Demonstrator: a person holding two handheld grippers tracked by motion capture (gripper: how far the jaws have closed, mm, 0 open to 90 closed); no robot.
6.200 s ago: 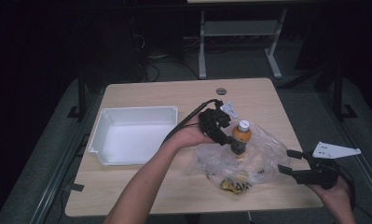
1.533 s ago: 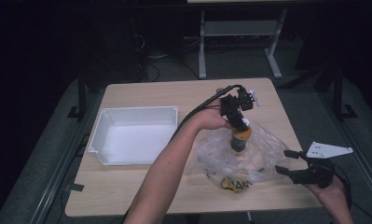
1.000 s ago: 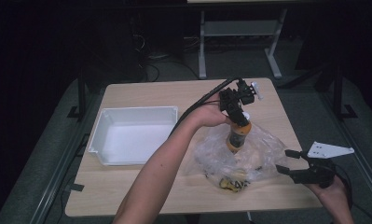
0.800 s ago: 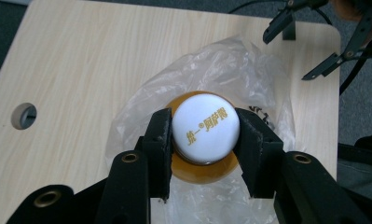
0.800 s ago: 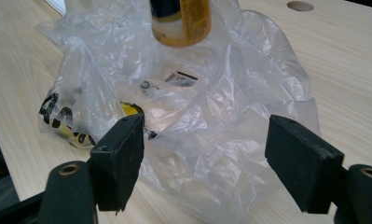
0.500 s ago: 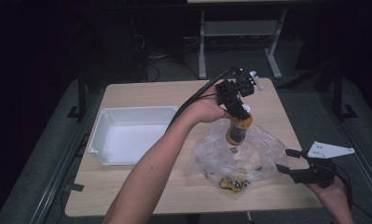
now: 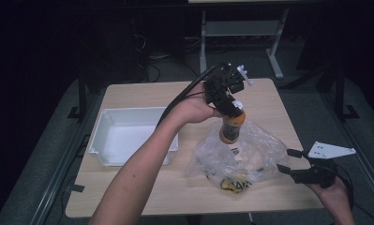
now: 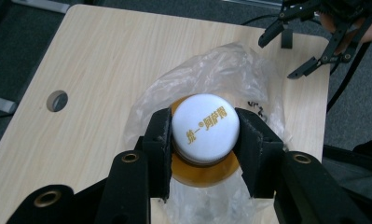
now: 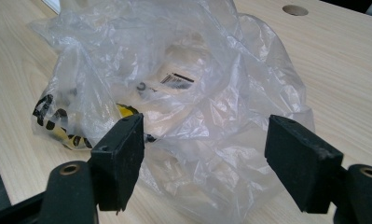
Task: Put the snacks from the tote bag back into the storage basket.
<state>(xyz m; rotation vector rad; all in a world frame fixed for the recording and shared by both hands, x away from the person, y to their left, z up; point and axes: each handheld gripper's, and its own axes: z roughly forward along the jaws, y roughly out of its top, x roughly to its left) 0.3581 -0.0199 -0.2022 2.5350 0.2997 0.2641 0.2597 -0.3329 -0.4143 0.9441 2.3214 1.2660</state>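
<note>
An orange bottle point(image 7: 231, 129) with a white cap point(image 8: 205, 128) hangs upright over a clear plastic bag point(image 7: 241, 154). My left gripper point(image 7: 231, 107) is shut on the bottle's cap, its jaws pressing both sides, and holds it above the bag's mouth. The bag point(image 9: 174, 98) lies crumpled on the wooden table point(image 7: 142, 93) and holds a yellow and black item point(image 7: 234, 185) and a barcoded pack point(image 9: 176, 79). My right gripper point(image 7: 287, 161) stands open at the bag's right edge, its pads point(image 9: 120, 158) apart with plastic just ahead of them.
A white tray point(image 7: 128, 136) sits on the table's left half. A round hole point(image 8: 57, 100) pierces the tabletop near the far edge. A white desk frame point(image 7: 241, 33) stands behind the table. Dark floor surrounds the table.
My left gripper has lifted the bottle up out of the bag and slightly back. The right gripper has stayed where it was at the bag's edge.
</note>
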